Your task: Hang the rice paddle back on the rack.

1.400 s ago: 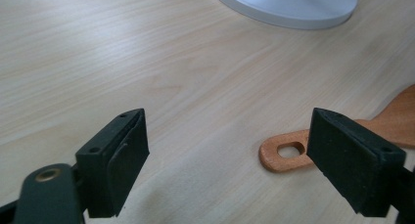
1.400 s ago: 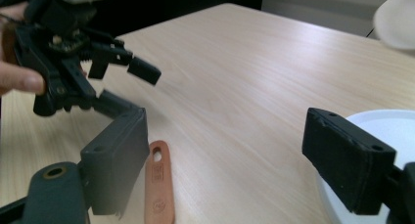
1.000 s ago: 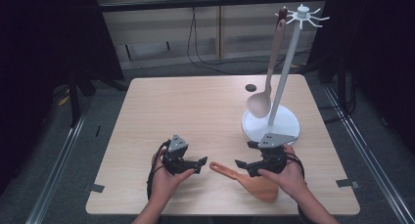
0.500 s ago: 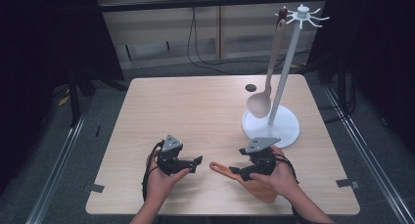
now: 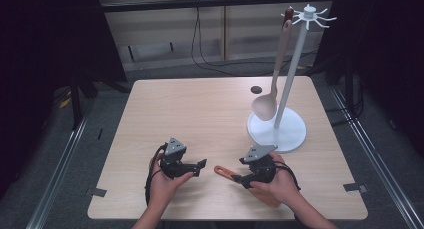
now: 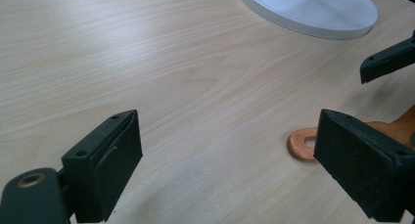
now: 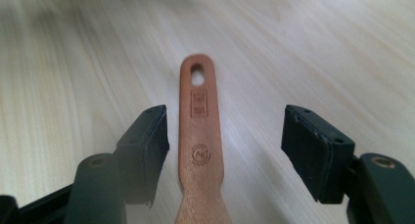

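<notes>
Right gripper (image 5: pixel 239 178) straddles the wooden spatula (image 5: pixel 226 172); left gripper (image 5: pixel 199 165) rests beside it on the table (image 5: pixel 200 109).

It looked like a lab recording bay: a bare pale wooden table (image 5: pixel 200 119) stood on grey carpet, flanked by dark curtains (image 5: pixel 45 64) left and right, with metal floor rails (image 5: pixel 60 184), taped table corners and cables (image 5: pixel 200 49) trailing at the far wall.

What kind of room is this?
Probably a lab or test bay rather than a kitchen: a bare wooden table, dark curtains around it, loose cables by the wall, and a lone utensil stand.
</notes>
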The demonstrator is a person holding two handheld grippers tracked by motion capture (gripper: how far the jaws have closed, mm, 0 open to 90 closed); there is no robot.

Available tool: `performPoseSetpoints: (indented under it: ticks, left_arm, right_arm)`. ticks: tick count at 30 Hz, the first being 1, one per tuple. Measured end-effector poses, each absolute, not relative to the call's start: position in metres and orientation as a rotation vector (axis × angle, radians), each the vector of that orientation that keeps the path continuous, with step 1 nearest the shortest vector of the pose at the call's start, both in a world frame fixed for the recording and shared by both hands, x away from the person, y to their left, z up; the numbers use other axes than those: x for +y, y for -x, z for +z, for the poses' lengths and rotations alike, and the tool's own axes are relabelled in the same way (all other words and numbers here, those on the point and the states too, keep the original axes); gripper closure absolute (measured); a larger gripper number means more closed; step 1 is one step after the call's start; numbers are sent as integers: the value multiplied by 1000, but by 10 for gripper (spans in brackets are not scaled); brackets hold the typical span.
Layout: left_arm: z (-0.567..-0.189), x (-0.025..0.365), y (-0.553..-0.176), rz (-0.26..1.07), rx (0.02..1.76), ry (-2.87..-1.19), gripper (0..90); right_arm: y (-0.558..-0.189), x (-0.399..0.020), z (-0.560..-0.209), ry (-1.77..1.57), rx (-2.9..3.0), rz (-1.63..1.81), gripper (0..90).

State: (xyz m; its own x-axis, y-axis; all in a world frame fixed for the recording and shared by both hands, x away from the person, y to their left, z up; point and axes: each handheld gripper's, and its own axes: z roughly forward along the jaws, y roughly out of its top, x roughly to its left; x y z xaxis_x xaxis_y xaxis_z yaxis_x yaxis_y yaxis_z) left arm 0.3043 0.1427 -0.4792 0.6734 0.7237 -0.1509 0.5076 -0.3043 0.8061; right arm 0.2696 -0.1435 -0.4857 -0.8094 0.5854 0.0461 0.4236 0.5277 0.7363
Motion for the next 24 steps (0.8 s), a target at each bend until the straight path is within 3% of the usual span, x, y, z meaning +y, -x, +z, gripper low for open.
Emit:
performPoseSetpoints:
  ticks: [6,7,8,9,11,24]
  left_arm:
    - [-479,143,-306,307,941,-1999,105]
    - [-479,142,-305,303,952,-1983,105]
    - [-479,142,-306,304,951,-1983,105]
    - [-479,142,-306,302,953,-1982,105]
    - [-479,142,-306,299,942,-1984,105]
    - [-480,139,-308,289,936,-1989,105]
  right_arm:
    - [-270,-141,-493,-846,2615,1052,442]
    - [-271,-142,-496,-850,2644,997,514]
    - [-271,-142,-496,-850,2644,997,514]
    - [-270,-142,-495,-853,2638,1004,595]
    - [-272,-147,-495,-851,2652,1003,658]
    - [-277,-192,-492,-983,2629,959,666]
